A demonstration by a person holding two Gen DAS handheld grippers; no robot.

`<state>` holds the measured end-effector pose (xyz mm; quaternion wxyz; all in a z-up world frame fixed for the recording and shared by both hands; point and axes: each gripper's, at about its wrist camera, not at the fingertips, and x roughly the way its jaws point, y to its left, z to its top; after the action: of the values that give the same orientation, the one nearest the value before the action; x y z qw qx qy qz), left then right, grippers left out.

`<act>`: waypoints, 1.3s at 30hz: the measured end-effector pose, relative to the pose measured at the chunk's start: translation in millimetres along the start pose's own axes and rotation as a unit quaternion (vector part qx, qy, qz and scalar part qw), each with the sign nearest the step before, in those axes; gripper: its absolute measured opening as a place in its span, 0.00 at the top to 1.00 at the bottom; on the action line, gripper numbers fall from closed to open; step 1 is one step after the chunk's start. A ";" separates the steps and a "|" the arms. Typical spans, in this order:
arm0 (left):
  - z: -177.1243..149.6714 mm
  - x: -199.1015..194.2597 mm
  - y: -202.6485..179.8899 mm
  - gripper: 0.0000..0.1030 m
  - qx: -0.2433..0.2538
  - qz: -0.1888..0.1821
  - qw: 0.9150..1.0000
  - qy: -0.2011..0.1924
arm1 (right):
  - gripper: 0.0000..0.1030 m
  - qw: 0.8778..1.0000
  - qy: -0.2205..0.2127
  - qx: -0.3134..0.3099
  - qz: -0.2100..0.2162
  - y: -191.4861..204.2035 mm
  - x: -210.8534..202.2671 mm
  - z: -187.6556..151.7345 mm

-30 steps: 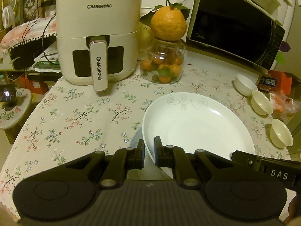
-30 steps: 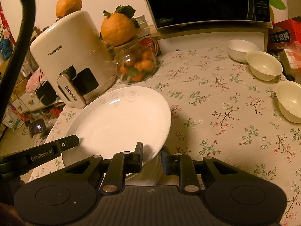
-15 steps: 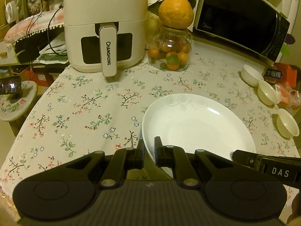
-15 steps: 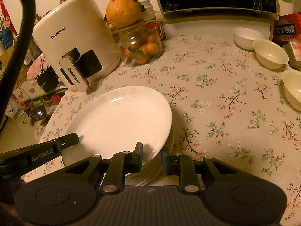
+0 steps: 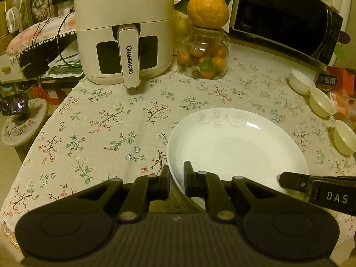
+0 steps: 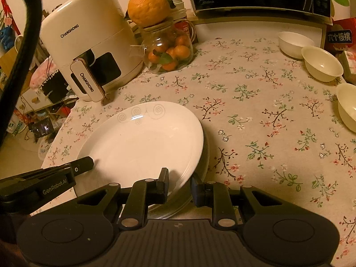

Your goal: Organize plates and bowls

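A white plate (image 5: 235, 146) with faint swirl marks is held between both grippers above the flowered tablecloth. My left gripper (image 5: 176, 173) is shut on its left rim, and my right gripper (image 6: 179, 178) is shut on its right rim (image 6: 189, 169). Each gripper's finger also shows at the opposite rim in the other view: the right one (image 5: 293, 181) and the left one (image 6: 82, 166). Under the held plate, rims of other plates (image 6: 178, 210) peek out near the table's front edge. Three small bowls (image 6: 294, 43) (image 6: 322, 63) (image 6: 347, 106) stand in a row at the right.
A white air fryer (image 5: 124, 31) stands at the back left. Beside it is a glass jar of small oranges (image 5: 203, 60) with a large orange on top. A black microwave (image 5: 282, 15) sits at the back right, with boxes (image 6: 340, 36) by the bowls. The table edge drops off at the left.
Both views have tipped and shifted a little, so more of the tablecloth shows. The plate stays clamped at both rims, and the bowls have not moved.
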<state>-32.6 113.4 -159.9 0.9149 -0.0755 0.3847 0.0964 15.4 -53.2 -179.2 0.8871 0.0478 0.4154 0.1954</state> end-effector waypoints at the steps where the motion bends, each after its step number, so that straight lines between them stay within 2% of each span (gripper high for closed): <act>1: -0.3 0.3 -0.2 0.90 0.001 0.001 1.000 0.000 | 0.79 1.000 0.000 -0.002 -0.002 0.7 0.1 -0.2; 20: -8.3 5.4 -5.2 0.90 0.021 0.009 1.000 0.015 | 0.79 0.999 0.009 -0.022 -0.023 4.9 -0.1 -0.4; 39: -12.3 5.9 -16.7 0.90 0.055 0.034 0.998 0.004 | 0.79 0.999 0.026 -0.018 -0.030 5.8 -0.4 -3.9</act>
<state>-33.2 95.2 -171.6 0.9122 -0.0119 0.3957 0.1057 10.4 -48.4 -180.1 0.8823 0.0145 0.4358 0.1774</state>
